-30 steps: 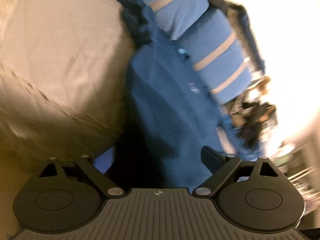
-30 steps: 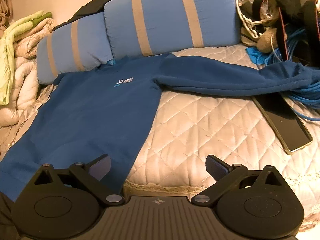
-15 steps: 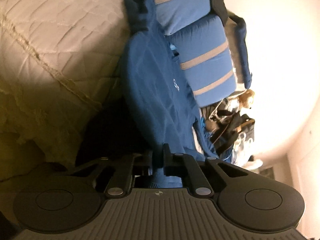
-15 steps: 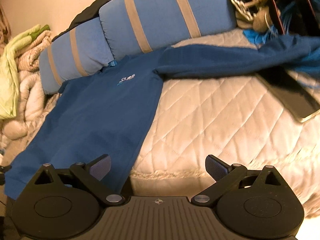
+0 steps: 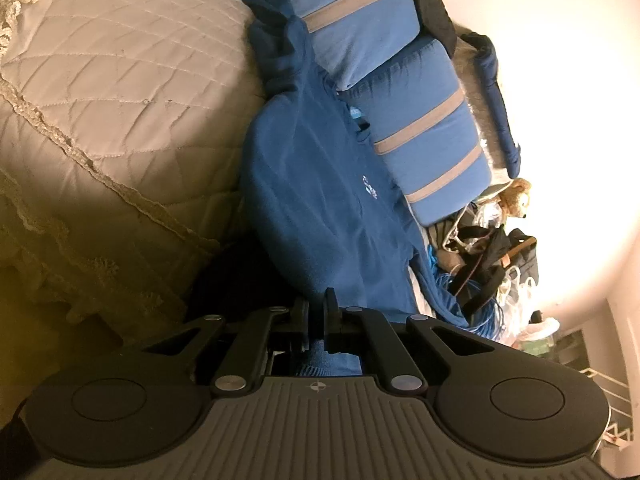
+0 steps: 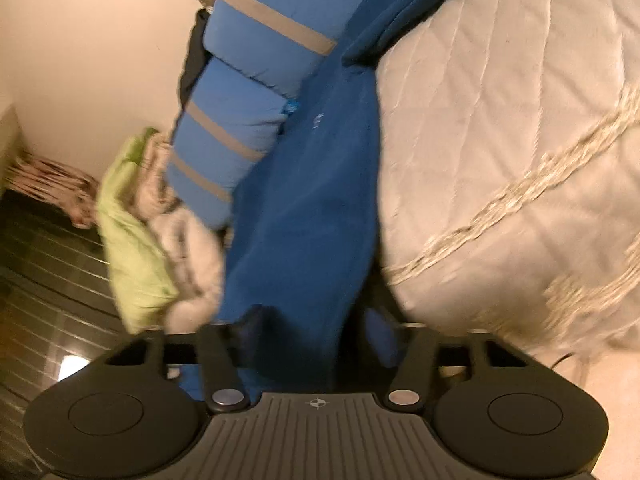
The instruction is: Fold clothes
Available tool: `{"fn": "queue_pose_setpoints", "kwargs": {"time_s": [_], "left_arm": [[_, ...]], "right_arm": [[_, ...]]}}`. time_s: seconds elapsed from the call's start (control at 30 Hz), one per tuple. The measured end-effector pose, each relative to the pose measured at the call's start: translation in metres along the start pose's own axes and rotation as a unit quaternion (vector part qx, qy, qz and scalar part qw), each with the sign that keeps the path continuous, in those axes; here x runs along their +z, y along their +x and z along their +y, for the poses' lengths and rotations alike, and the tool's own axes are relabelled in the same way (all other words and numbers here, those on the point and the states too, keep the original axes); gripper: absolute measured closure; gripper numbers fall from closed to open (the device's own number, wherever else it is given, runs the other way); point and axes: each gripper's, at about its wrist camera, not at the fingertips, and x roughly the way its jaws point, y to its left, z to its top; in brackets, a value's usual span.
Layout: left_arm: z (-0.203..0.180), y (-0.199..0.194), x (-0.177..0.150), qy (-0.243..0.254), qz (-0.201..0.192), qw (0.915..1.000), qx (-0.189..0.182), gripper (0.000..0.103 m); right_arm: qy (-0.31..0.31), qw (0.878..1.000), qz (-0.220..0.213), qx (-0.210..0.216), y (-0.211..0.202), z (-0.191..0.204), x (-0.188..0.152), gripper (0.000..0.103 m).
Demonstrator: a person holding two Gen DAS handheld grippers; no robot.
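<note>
A dark blue sweatshirt (image 5: 320, 200) lies spread on a quilted beige bed (image 5: 120, 100), its collar against the pillows. My left gripper (image 5: 316, 312) is shut on the sweatshirt's lower hem at the bed's edge. In the right wrist view the sweatshirt (image 6: 312, 200) runs down to my right gripper (image 6: 314, 324). Its fingers stand partly apart on either side of the hem, with a dark gap left beside the right finger. That view is blurred and rolled sideways.
Two blue pillows with tan stripes (image 5: 420, 120) (image 6: 248, 120) lie beyond the collar. A green and white blanket pile (image 6: 128, 240) sits on one side. Tangled cables and bags (image 5: 480, 264) and a stuffed toy (image 5: 516, 200) sit on the other. Dark wood floor (image 6: 40, 300) shows beside the bed.
My left gripper closed on the hem and stays shut on it. My right gripper swung down to the other hem corner, rolled sideways, and its fingers have narrowed around the fabric.
</note>
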Motion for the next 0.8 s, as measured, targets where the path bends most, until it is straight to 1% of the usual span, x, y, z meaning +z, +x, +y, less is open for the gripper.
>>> {"fn": "queue_pose_setpoints", "kwargs": {"time_s": [0.03,0.07,0.1,0.23,0.37,0.53,0.6,0.63,0.7,0.73,0.77,0.8], "left_arm": [[-0.001,-0.001,0.000,0.001,-0.001,1.0000,0.000,0.097],[-0.002,-0.003,0.000,0.003,-0.002,1.0000,0.000,0.097],[-0.004,-0.005,-0.001,0.005,-0.002,1.0000,0.000,0.097],[-0.010,-0.015,-0.001,0.016,-0.009,0.9998,0.000,0.098],[-0.020,-0.032,0.000,0.026,-0.020,0.9995,-0.004,0.098],[-0.032,-0.054,-0.001,0.041,-0.032,0.9986,0.007,0.098],[-0.031,-0.056,-0.005,0.046,-0.024,0.9985,0.016,0.098],[-0.031,-0.055,-0.007,0.049,-0.017,0.9984,0.022,0.097],[-0.024,-0.047,-0.011,0.048,0.005,0.9978,0.045,0.095],[-0.018,-0.044,-0.012,0.042,0.008,0.9976,0.055,0.095],[-0.013,-0.042,-0.012,0.034,0.009,0.9974,0.064,0.093],[-0.007,-0.039,-0.011,0.026,0.010,0.9970,0.072,0.085]], "right_arm": [[0.000,1.000,0.001,0.004,-0.002,0.004,0.000,0.079],[-0.001,1.000,0.001,0.008,-0.005,0.007,0.000,0.092],[-0.001,1.000,0.001,0.011,-0.007,0.011,0.000,0.093],[-0.022,1.000,-0.013,-0.013,-0.027,0.042,0.003,0.095],[-0.060,0.998,-0.020,-0.032,-0.045,0.082,0.004,0.096],[-0.114,0.993,0.003,-0.037,-0.062,0.125,0.001,0.096],[-0.130,0.990,0.013,-0.045,-0.066,0.137,-0.001,0.096],[-0.138,0.988,0.020,-0.060,-0.064,0.140,-0.003,0.096],[-0.162,0.980,0.051,-0.101,-0.057,0.142,-0.007,0.095],[-0.173,0.975,0.066,-0.121,-0.054,0.142,-0.008,0.094],[-0.181,0.970,0.066,-0.150,-0.051,0.140,-0.008,0.090],[-0.189,0.963,0.065,-0.180,-0.049,0.137,-0.008,0.090]]}}
